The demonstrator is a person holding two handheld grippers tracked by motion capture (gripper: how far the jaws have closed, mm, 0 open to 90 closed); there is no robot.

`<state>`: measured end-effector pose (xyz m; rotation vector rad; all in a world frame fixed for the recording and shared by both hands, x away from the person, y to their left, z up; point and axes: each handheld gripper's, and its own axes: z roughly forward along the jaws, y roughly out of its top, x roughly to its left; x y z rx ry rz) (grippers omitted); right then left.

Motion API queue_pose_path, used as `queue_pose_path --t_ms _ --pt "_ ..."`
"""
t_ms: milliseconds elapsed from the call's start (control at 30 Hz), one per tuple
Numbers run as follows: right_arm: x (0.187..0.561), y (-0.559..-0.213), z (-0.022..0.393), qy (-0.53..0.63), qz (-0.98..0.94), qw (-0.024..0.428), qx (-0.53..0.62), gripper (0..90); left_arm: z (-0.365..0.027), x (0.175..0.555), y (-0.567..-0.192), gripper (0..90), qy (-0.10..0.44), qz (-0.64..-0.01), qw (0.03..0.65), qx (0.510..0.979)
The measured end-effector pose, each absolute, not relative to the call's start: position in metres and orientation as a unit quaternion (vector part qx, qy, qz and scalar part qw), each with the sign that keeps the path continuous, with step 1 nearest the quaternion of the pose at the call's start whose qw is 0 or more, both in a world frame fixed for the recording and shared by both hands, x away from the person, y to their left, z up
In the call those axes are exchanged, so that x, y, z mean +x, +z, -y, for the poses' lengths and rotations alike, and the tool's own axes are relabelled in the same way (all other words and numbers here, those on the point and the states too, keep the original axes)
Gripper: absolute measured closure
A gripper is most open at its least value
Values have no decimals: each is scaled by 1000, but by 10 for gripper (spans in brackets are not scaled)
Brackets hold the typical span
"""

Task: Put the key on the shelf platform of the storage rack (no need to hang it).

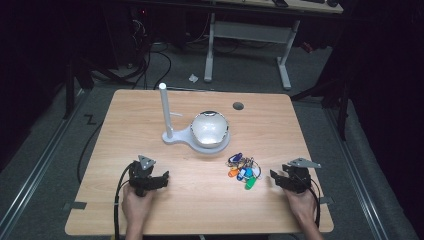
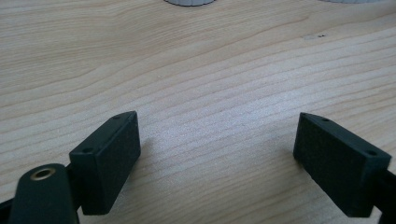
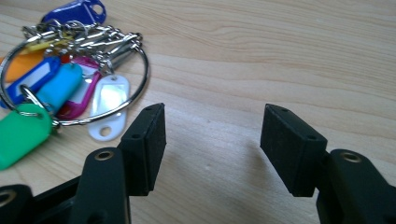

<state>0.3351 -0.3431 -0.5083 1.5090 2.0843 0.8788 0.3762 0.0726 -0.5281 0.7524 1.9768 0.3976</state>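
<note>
1. The right gripper is resting at the near right of the table, its jaws standing wide with bare wood between them; nothing is being held.
2. The left gripper is sitting at the near left, jaws likewise spread wide over bare wood, carrying nothing.
3. The bunch of key tags is lying flat on the table just beside the right gripper, toward the table's middle, apart from its jaws. In the right gripper view the metal ring is reaching close to one jaw without touching it.
4. Risk: the tags are fanning out loosely on short chains. A pinch on a single tag is likely to leave the rest dangling and swinging, and they may be catching on things nearby.
5. Risk: the ring is thin and lying flush on the wood; jaws closing on it may be sliding off or pushing the bunch away.
6. Surroundings: a white stand with an upright post is standing beyond the bunch, and a rounded silver bowl-like object is sitting on its base.
7. Obstruction: that rounded object is sitting between the bunch and the post, so any carry toward the post may be clipping it.
</note>
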Motion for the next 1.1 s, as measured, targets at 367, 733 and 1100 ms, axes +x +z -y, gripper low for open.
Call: queue_pose_path --t_ms 367,733,1100 --pt "334 -499 325 324 -768 189 519 430 -73 376 -528 151 162 -809 475 307" --pt "339 -489 305 333 -782 176 496 426 -73 376 -528 151 163 -808 475 308" --pt "349 -487 285 336 -791 164 484 409 -73 376 -528 151 162 -809 475 307"
